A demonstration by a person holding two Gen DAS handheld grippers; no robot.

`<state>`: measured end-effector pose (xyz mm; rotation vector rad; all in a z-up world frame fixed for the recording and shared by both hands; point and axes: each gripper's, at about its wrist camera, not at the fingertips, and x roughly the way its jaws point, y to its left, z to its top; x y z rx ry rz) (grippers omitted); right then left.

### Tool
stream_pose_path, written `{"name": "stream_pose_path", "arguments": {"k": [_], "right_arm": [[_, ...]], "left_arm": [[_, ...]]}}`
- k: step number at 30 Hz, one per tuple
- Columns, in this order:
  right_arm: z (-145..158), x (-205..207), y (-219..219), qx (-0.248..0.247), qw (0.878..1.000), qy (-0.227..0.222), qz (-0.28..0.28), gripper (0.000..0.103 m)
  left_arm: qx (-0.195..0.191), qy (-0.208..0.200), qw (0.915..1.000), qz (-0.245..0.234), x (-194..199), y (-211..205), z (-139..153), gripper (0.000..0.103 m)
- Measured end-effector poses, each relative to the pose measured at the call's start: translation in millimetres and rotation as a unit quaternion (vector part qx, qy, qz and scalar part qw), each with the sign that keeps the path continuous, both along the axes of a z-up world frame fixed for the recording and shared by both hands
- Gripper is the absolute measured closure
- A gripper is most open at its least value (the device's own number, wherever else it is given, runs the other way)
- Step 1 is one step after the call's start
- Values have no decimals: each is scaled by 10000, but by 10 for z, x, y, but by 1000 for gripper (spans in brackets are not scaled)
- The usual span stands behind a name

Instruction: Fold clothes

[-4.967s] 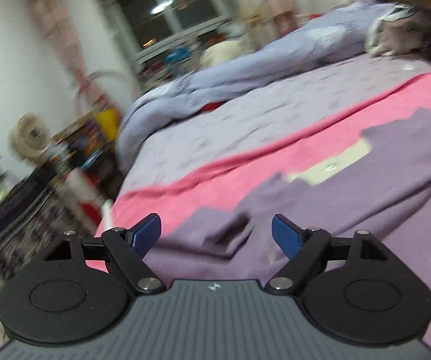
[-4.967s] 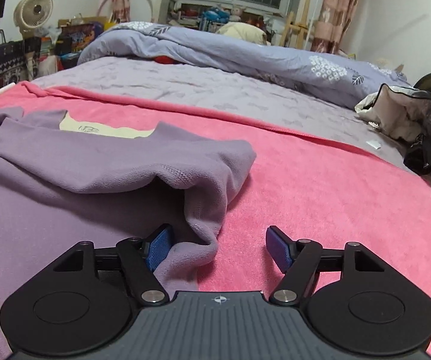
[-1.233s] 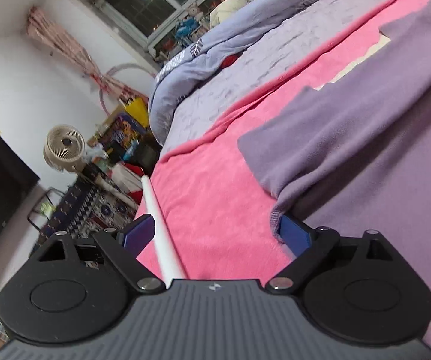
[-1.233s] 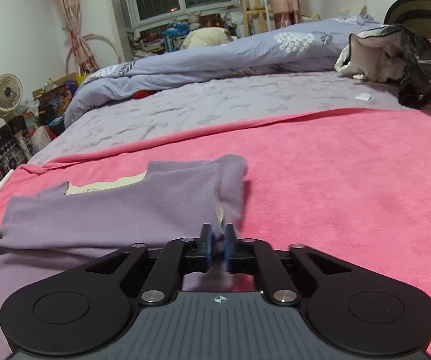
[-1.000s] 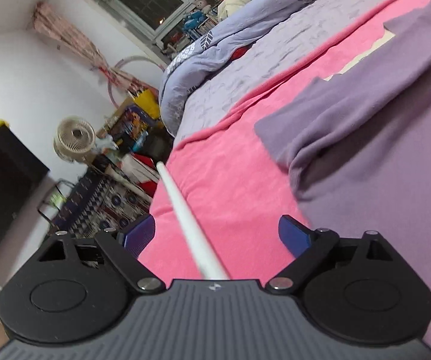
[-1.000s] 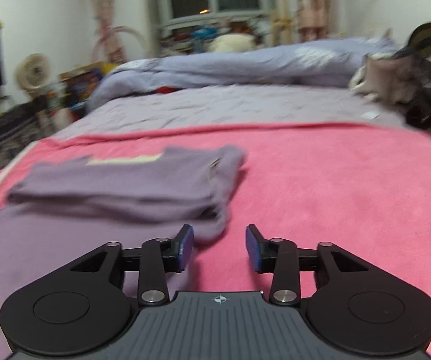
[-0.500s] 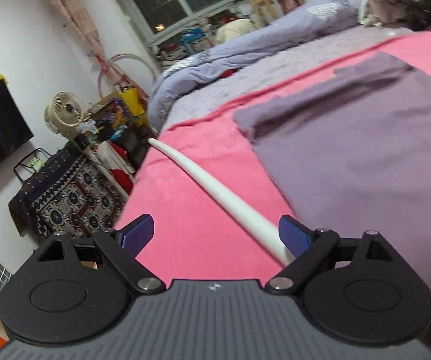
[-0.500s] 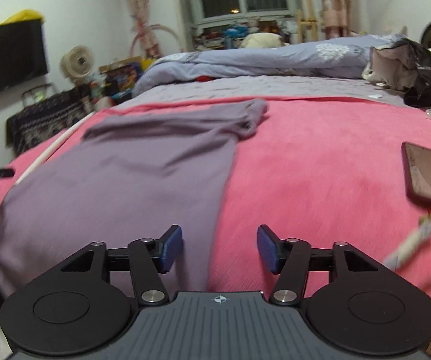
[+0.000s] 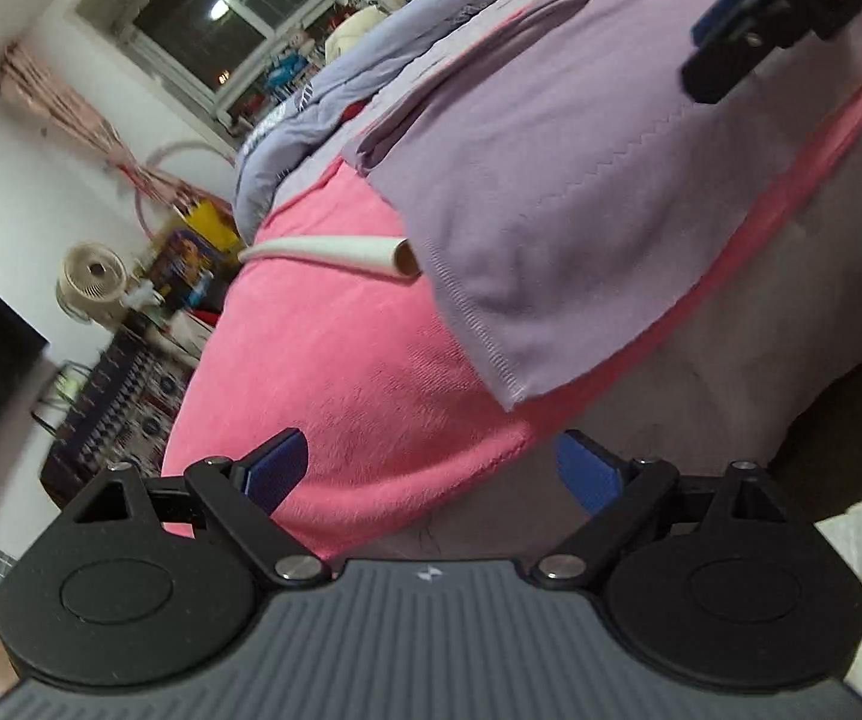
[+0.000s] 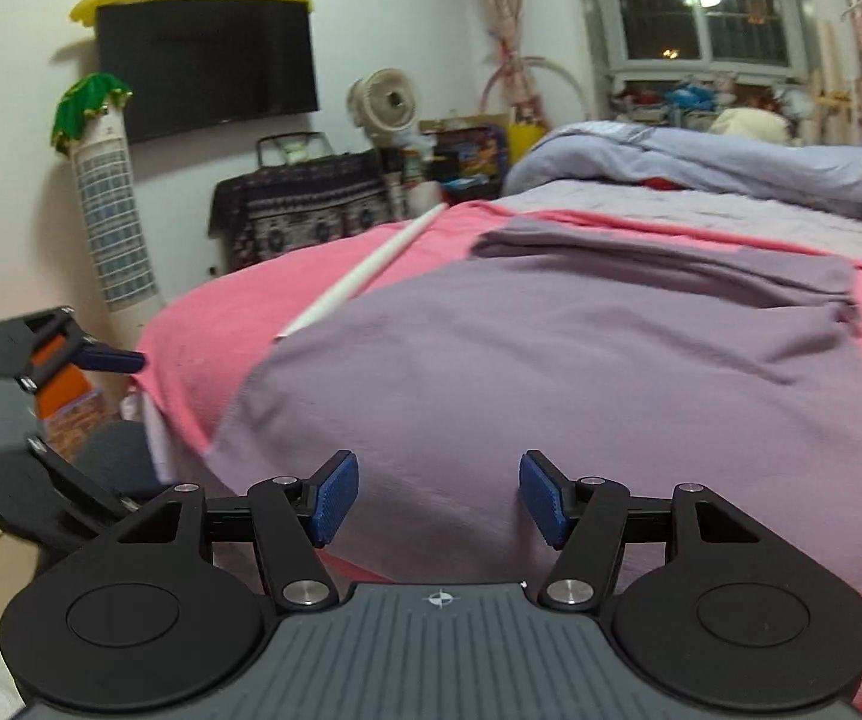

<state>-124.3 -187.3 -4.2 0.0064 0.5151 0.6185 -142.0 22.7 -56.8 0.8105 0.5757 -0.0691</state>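
While both hand-held grippers hang off the near edge of the bed, we see the purple shirt (image 10: 611, 360) spread flat on the pink blanket (image 10: 323, 276), its far end folded over into a thicker band. Our right hand-held gripper (image 10: 440, 498) has its blue pads wide apart, holding nothing, just short of the shirt's near hem. Our left hand-held gripper (image 9: 434, 471) is likewise spread and empty, low beside the bed's corner, with the shirt's hem corner (image 9: 509, 372) hanging over the blanket edge above and ahead of it. A white tube (image 9: 335, 249) lies on the blanket, its open end touching or just beside the shirt's side edge. No writing can be read; white letters on the right hand-held gripper seen from the left view are too cut off. Only the right view shows the wall-mounted television (image 10: 206, 66) and tower fan (image 10: 113, 204); both show the round fan (image 10: 383, 99) and window (image 10: 701, 6).
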Motion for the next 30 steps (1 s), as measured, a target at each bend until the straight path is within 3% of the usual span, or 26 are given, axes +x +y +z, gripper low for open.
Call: {"name": "stream_pose_path", "arguments": {"k": [8, 17, 21, 25, 30], "right_arm": [[-4, 42, -28, 209, 9996, 204, -63, 42], [-2, -71, 100, 183, 9997, -43, 151, 39], [-27, -104, 262, -41, 9994, -240, 259, 36], [-165, -147, 433, -731, 9956, -589, 18, 36], [-206, -189, 449, -757, 9950, -652, -12, 35]], "left_arm": [[-395, -760, 9962, -173, 144, -50, 33, 10], [-1073, -1140, 9875, 180, 297, 108, 345, 10], [-1089, -1082, 9879, 198, 355, 137, 364, 10], [-1007, -845, 9912, 124, 307, 137, 244, 10], [-766, -709, 9945, 43, 303, 29, 74, 9]]}}
